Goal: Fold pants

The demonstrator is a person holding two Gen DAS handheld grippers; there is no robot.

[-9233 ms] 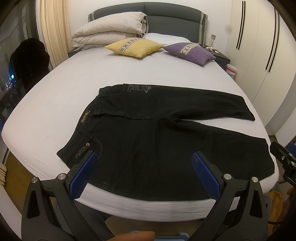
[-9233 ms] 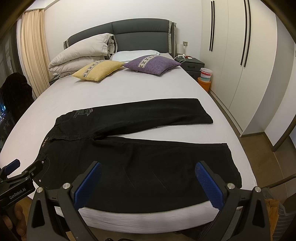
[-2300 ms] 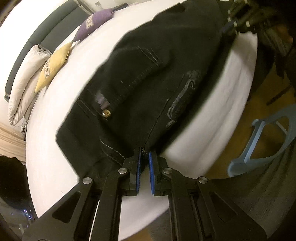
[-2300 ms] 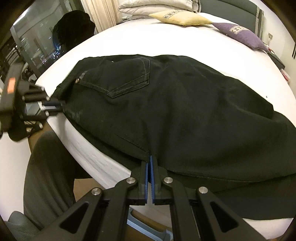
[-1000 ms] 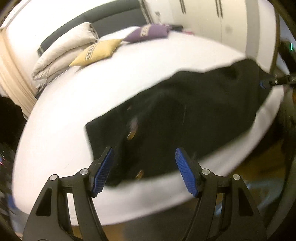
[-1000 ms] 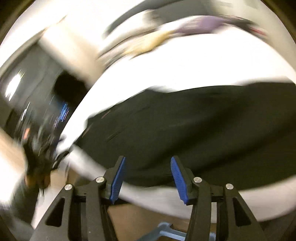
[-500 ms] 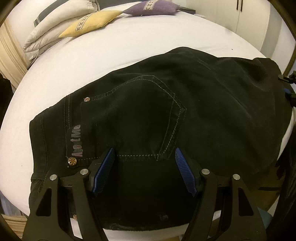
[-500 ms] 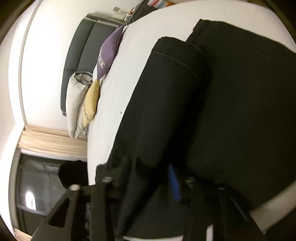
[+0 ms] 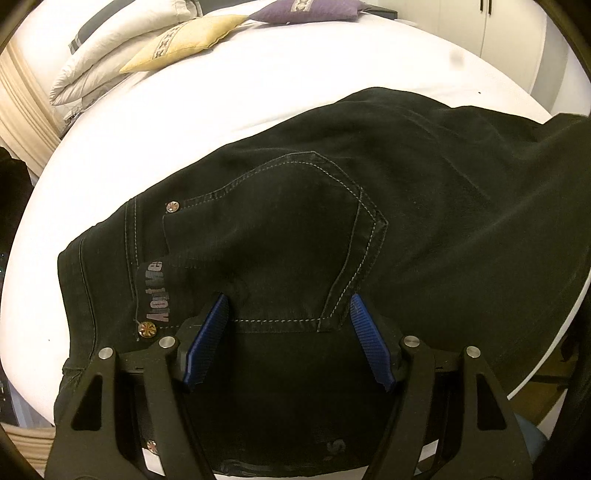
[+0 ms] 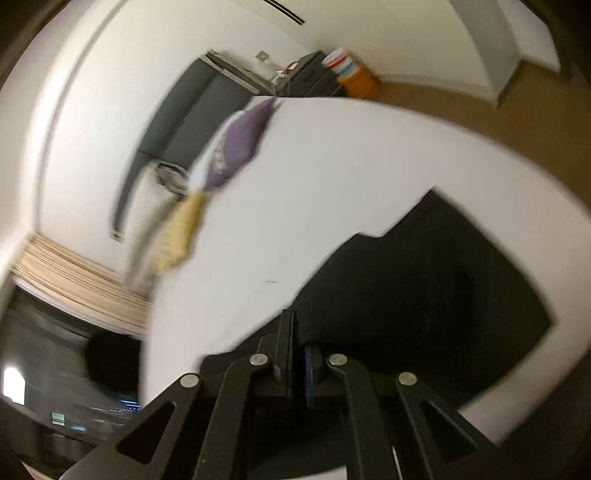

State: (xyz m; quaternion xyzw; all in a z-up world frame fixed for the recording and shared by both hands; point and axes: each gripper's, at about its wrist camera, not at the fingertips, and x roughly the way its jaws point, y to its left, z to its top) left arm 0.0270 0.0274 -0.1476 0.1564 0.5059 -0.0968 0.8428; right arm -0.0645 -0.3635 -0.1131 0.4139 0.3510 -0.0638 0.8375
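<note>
Black pants (image 9: 332,229) lie on the white bed (image 9: 295,81), folded lengthwise with a back pocket on top and the waistband at the left. My left gripper (image 9: 288,332) is open, its blue pads resting on the cloth just below the pocket, holding nothing. My right gripper (image 10: 299,347) is shut on the leg end of the pants (image 10: 424,295), which is lifted off the bed. The right wrist view is blurred and tilted. The lifted leg end shows at the right edge of the left wrist view.
A yellow cushion (image 9: 184,40), a purple cushion (image 9: 310,11) and a folded duvet (image 9: 96,55) sit at the head of the bed by the grey headboard (image 10: 192,107). A nightstand and an orange bucket (image 10: 354,74) stand by the wall. The bed edge runs near the pants.
My right gripper has shut on the leg end and swung it up and over. My left gripper stays open on the seat of the pants and has edged closer.
</note>
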